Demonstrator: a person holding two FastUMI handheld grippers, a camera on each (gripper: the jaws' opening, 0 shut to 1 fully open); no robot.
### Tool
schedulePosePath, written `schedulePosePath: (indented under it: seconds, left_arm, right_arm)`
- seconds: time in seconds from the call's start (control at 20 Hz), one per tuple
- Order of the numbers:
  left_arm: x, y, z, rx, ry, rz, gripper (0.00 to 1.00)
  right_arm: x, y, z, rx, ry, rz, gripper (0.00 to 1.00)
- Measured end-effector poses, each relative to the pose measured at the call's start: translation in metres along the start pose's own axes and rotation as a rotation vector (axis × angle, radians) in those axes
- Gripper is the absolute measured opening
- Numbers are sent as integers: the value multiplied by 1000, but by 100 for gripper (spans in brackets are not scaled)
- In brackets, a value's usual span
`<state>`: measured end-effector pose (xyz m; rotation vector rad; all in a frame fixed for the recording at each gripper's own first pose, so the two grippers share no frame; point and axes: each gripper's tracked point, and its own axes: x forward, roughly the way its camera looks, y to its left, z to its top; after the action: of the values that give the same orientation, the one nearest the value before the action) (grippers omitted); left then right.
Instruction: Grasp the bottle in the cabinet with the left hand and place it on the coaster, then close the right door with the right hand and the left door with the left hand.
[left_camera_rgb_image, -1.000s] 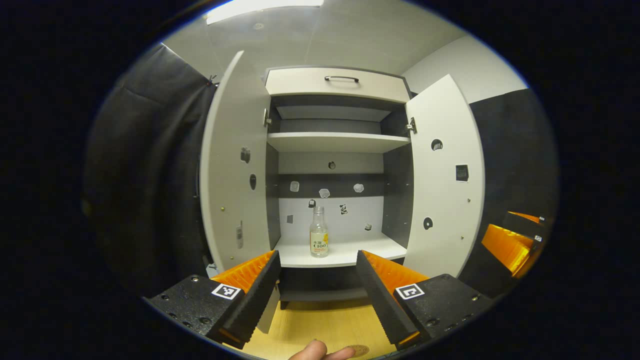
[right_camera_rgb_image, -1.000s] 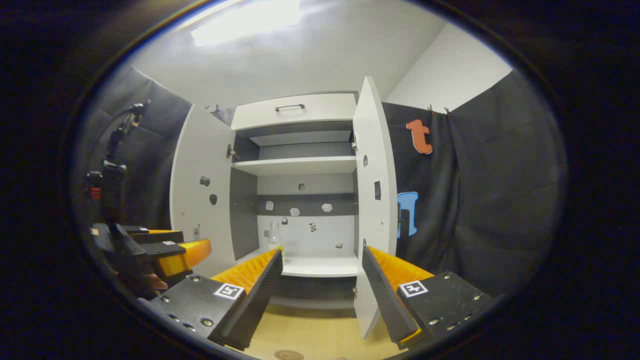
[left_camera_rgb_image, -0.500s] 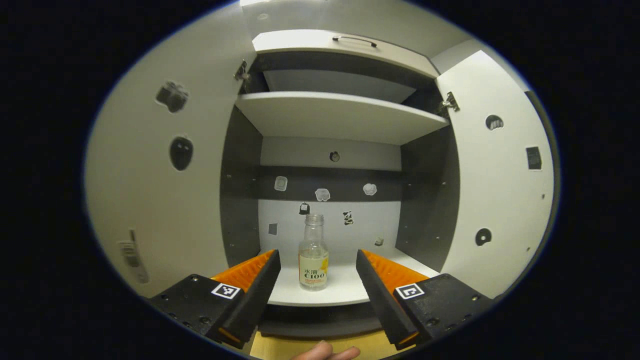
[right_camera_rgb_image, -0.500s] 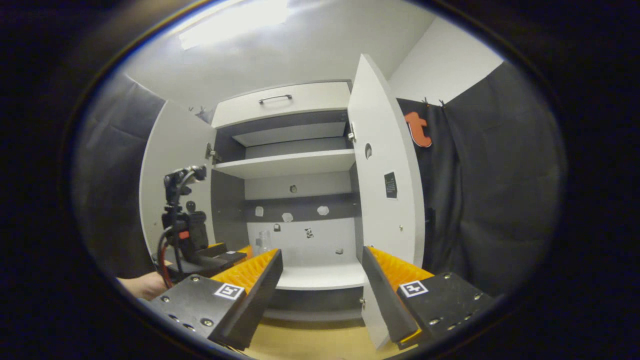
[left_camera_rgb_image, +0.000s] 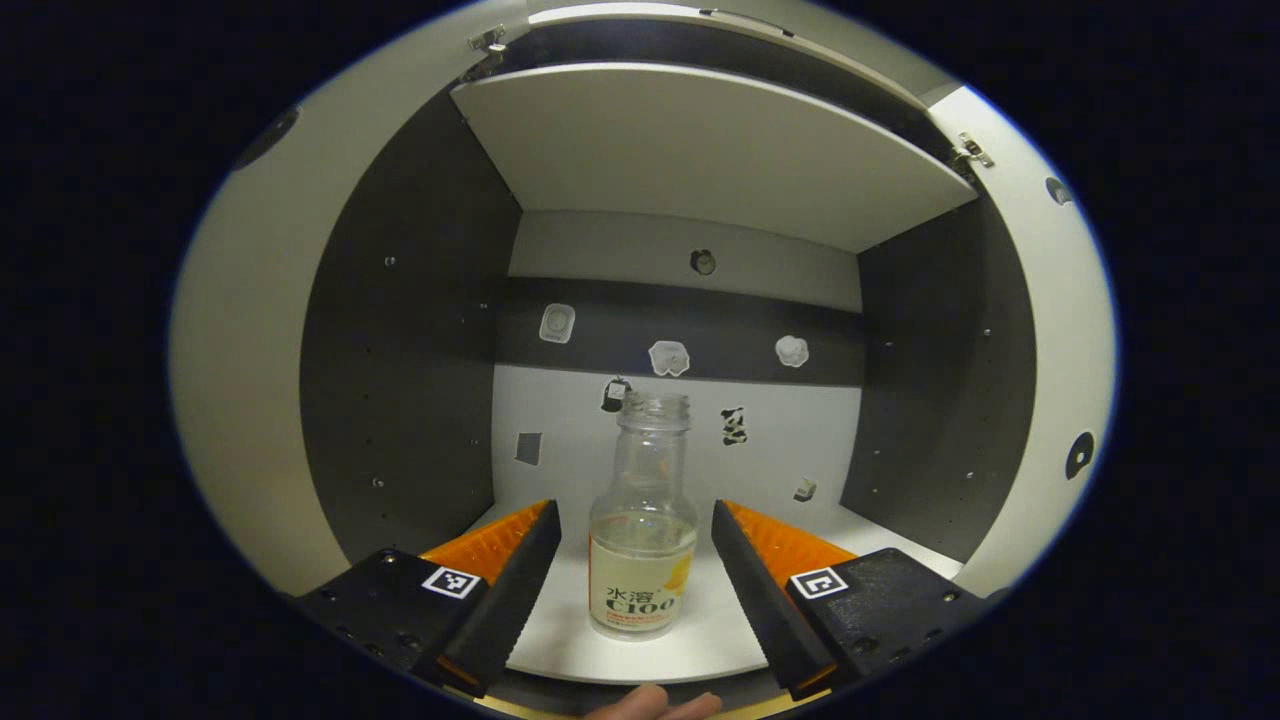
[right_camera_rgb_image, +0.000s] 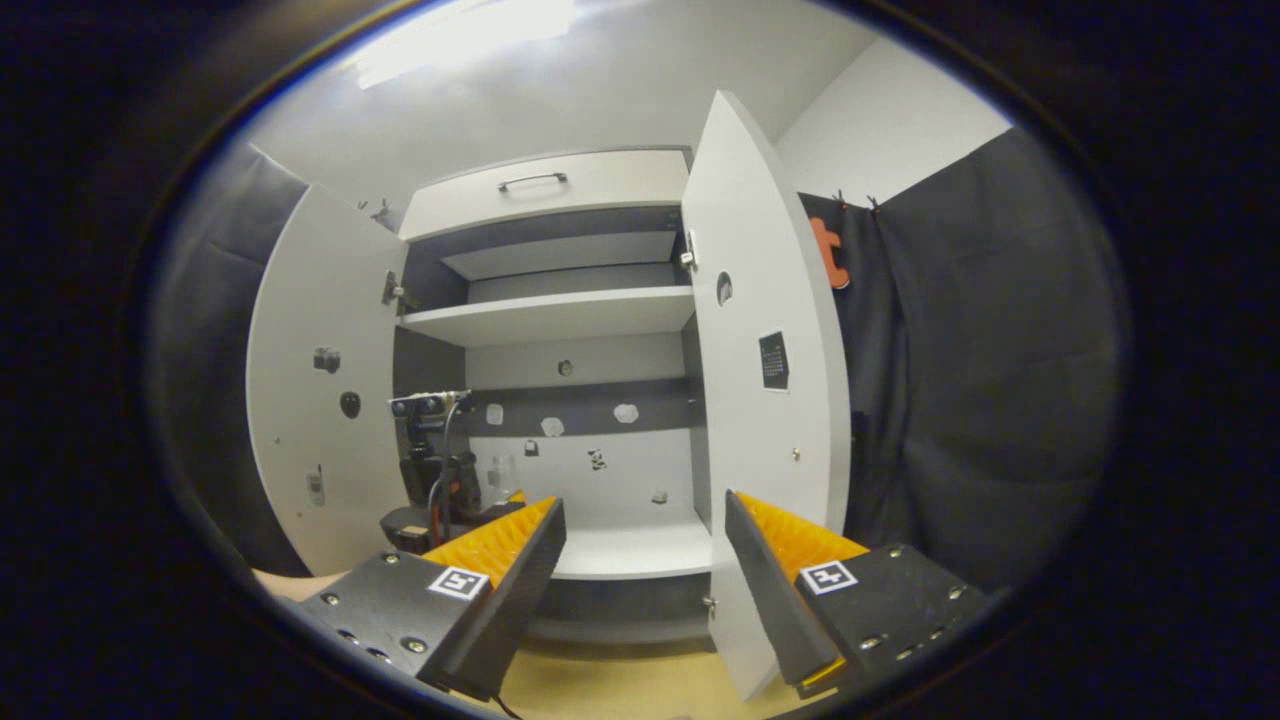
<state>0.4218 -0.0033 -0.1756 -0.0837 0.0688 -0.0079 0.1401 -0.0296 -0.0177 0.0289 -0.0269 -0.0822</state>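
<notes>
— Left gripper (left_camera_rgb_image: 632, 560) first, in the left gripper view: where do you have it?

— My fingers (left_camera_rgb_image: 515, 590) are spread wide and reach into the cabinet's (left_camera_rgb_image: 400, 330) lower compartment. The bottle (left_camera_rgb_image: 642, 530) stands upright on the bottom shelf (left_camera_rgb_image: 640, 655), between the fingers, with a gap on each side. Neither pad touches the bottle, so I hold nothing. Its cap is off, and some pale liquid sits low inside. Stickers dot the back wall behind the bottle. A fingertip (left_camera_rgb_image: 650, 703) of mine peeks in below the shelf edge.

— And the right gripper view?

— My right gripper (right_camera_rgb_image: 645, 575) hangs in front of the cabinet, jaws wide apart and empty. The right door (right_camera_rgb_image: 765, 400) stands open just beyond my right finger, and the left door (right_camera_rgb_image: 310, 390) is swung open too. My left gripper (right_camera_rgb_image: 440, 495) sits inside the lower compartment, close to the bottle (right_camera_rgb_image: 497, 478), which shows only faintly by the back wall.
</notes>
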Motion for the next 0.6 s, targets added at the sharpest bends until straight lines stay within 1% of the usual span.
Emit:
schedulePosePath:
  seconds: [0.05,0.1,0.15,0.2,0.3,0.35,0.4,0.5,0.6]
  left_arm:
    - [7,0,-6,-10,20,-3,96]
    - [17,1,-11,-15,38,-7,97]
    - [24,1,-13,-10,38,-14,97]
    - [33,3,-15,2,42,-13,97]
    - [41,4,-17,39,52,-17,97]
    - [40,4,-19,48,60,-17,96]
    - [37,1,-16,42,63,-30,81]
    - [23,-7,-7,14,61,-64,81]
    - [6,-9,5,8,51,-69,81]
  right_arm:
    - [-4,-2,-1,-9,-2,-11,95]
    - [-9,-3,-2,-11,-4,-17,98]
    - [-14,-3,-3,-7,-2,-13,95]
    - [-19,-3,-3,-2,-1,-13,97]
    - [-29,-10,3,-6,-11,-32,97]
    - [-35,-12,6,-10,-13,-39,97]
    - [-40,-14,8,-12,-18,-42,98]
    - [-55,-13,13,-15,-27,-28,97]
    - [-71,-16,15,-19,-29,-24,97]
